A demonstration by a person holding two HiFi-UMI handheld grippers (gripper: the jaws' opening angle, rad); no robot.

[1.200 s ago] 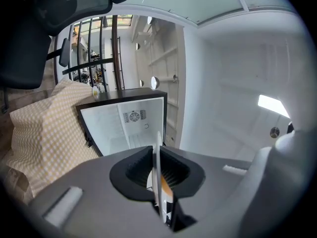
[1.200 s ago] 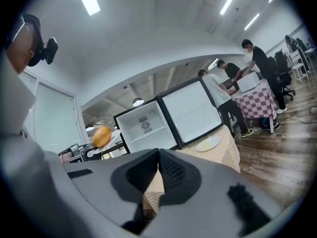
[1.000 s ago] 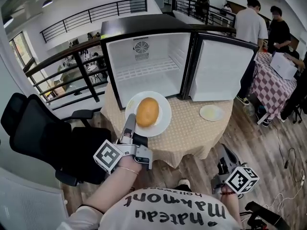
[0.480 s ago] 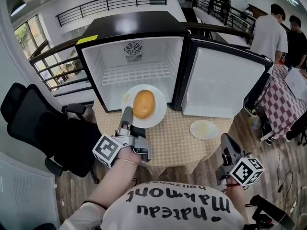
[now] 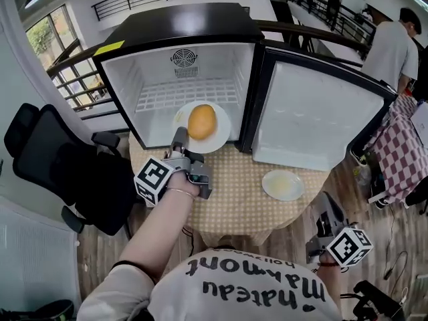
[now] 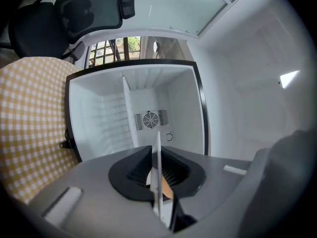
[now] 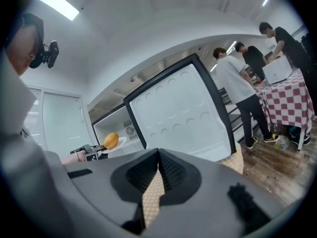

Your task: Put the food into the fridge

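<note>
A white plate (image 5: 215, 136) with an orange-brown bun (image 5: 201, 121) on it hangs at the open front of the small black fridge (image 5: 180, 85), over its lower edge. My left gripper (image 5: 179, 139) is shut on the plate's near rim. In the left gripper view the plate (image 6: 158, 177) stands edge-on between the jaws, with a bit of the bun (image 6: 166, 189) behind it. My right gripper (image 5: 329, 209) hangs low at the right, below the table, shut on nothing. Its view shows the bun (image 7: 111, 140) far off.
The fridge door (image 5: 314, 122) stands open to the right. A second, empty plate (image 5: 283, 184) lies on the checked round table (image 5: 234, 196). A black office chair (image 5: 60, 166) is at the left. People stand by a red-checked table (image 5: 401, 156) at the right.
My left gripper has carried the plate and bun forward from over the table to the fridge's opening. The right gripper has stayed low at the right.
</note>
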